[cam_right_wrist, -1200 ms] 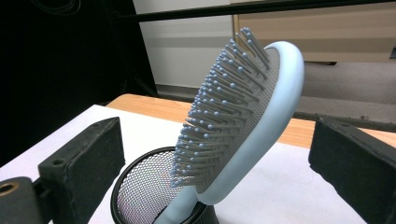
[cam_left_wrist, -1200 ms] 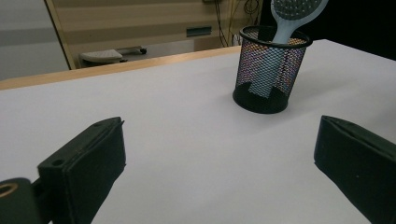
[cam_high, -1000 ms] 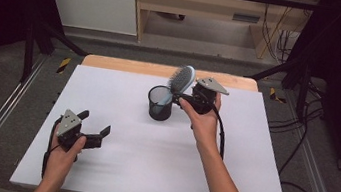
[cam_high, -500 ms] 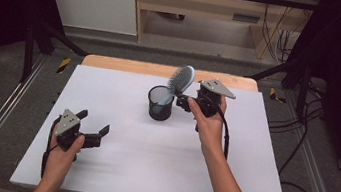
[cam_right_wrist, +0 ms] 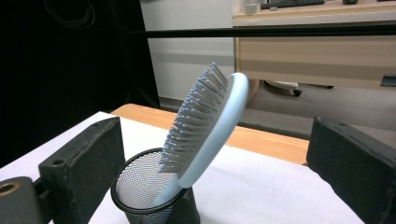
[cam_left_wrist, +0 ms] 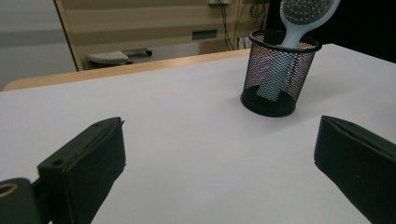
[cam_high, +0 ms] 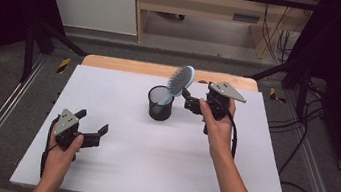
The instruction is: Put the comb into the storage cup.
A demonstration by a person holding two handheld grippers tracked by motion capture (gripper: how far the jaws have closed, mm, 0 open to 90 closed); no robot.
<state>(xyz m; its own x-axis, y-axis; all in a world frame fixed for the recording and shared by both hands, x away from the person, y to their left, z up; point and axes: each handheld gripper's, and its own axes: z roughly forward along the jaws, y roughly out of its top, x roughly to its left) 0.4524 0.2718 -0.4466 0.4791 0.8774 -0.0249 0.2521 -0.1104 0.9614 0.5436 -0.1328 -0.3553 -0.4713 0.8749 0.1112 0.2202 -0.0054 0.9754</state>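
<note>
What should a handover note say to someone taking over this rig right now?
Right gripper: open, empty, beside the brush head, at the cup's right.
Left gripper: open, empty, low over the near left of the table, far from the cup.
Hairbrush: handle down in the black mesh cup, head leaning out over the rim toward the right gripper.
Done: the brush is in the cup and released.
Left: probably only to draw the right gripper clear without knocking the brush head; check that the cup stays upright.

High view looks down; 2 gripper views, low, share the mesh cup [cam_left_wrist: 280, 74].
</note>
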